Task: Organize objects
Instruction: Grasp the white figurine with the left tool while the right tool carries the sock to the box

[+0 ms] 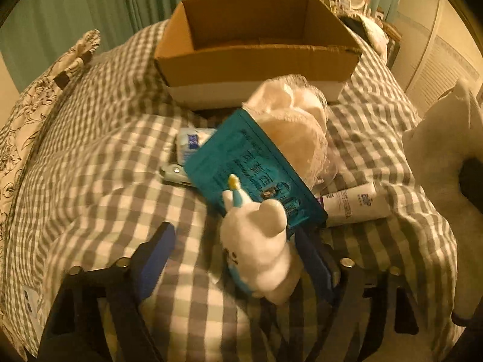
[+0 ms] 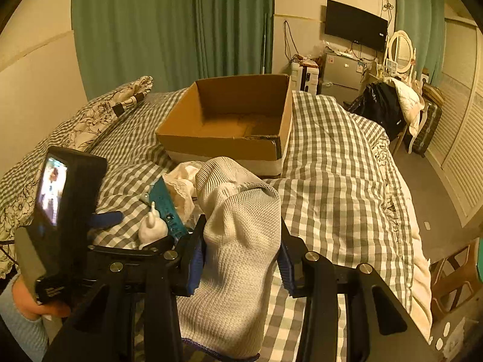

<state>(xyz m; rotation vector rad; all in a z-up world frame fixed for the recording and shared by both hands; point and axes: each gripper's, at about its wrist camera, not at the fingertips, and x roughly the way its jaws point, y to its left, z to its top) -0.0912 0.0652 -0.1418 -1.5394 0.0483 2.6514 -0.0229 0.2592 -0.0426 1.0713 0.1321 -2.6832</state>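
A: Clamped in the right gripper (image 2: 240,267): a white waffle-knit fabric glove (image 2: 241,241), pinched between both blue pads (image 2: 194,267), lifted off the bedding. Probably bound for the open brown cardboard box (image 2: 229,120), standing empty further up the bed.

B: And the left gripper (image 1: 238,259)? Fingers spread, straddling a small white plush unicorn with a blue mane (image 1: 256,241). Right pad (image 1: 314,271) touching or nearly so, left pad well clear; no real grip yet.

A: Propped against a teal rectangular packet with printed characters (image 1: 250,169). Behind that, a pale lacy fabric bundle (image 1: 295,120); beside it, a white tube (image 1: 353,205).

B: Underneath, a rumpled grey-and-white checked duvet (image 2: 332,166), soft and uneven. Beyond: green curtains (image 2: 169,24), wall-mounted black television (image 2: 356,25).
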